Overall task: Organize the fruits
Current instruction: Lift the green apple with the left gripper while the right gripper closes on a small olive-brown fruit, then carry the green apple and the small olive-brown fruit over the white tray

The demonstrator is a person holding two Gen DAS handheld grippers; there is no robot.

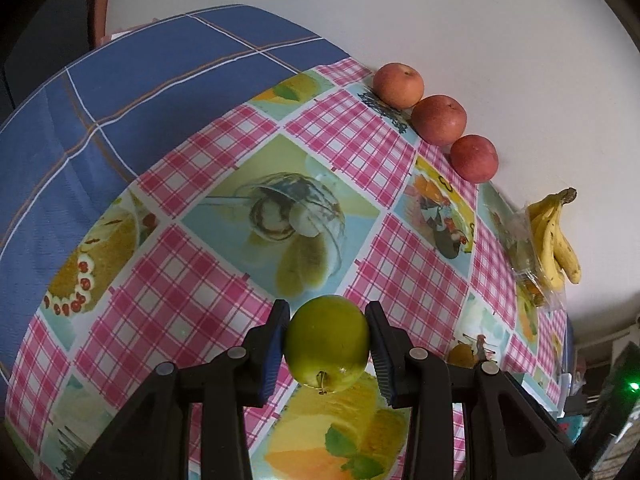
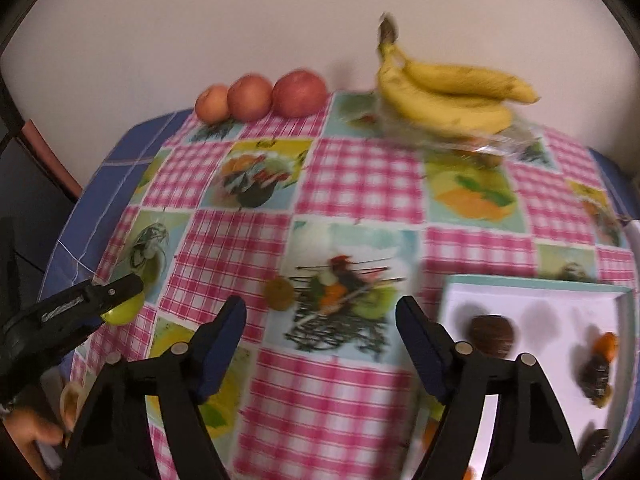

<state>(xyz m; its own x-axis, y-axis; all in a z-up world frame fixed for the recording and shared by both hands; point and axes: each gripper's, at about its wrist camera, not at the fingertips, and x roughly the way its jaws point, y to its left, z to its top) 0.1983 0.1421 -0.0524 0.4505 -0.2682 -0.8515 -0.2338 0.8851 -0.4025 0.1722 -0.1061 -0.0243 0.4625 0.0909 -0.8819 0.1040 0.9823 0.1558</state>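
L hand-held gripper (image 1: 326,346) clamps green apple (image 1: 327,345), carrying it above counter (image 1: 224,264). R hand-held gripper (image 2: 320,316) wide, empty. Next, likely: set apple beside red apples (image 1: 439,120).

We see three apples (image 2: 260,98) in a row at the table's (image 2: 360,184) far edge, bananas (image 2: 448,98) to their right, a tray (image 2: 532,300) nearer, right.
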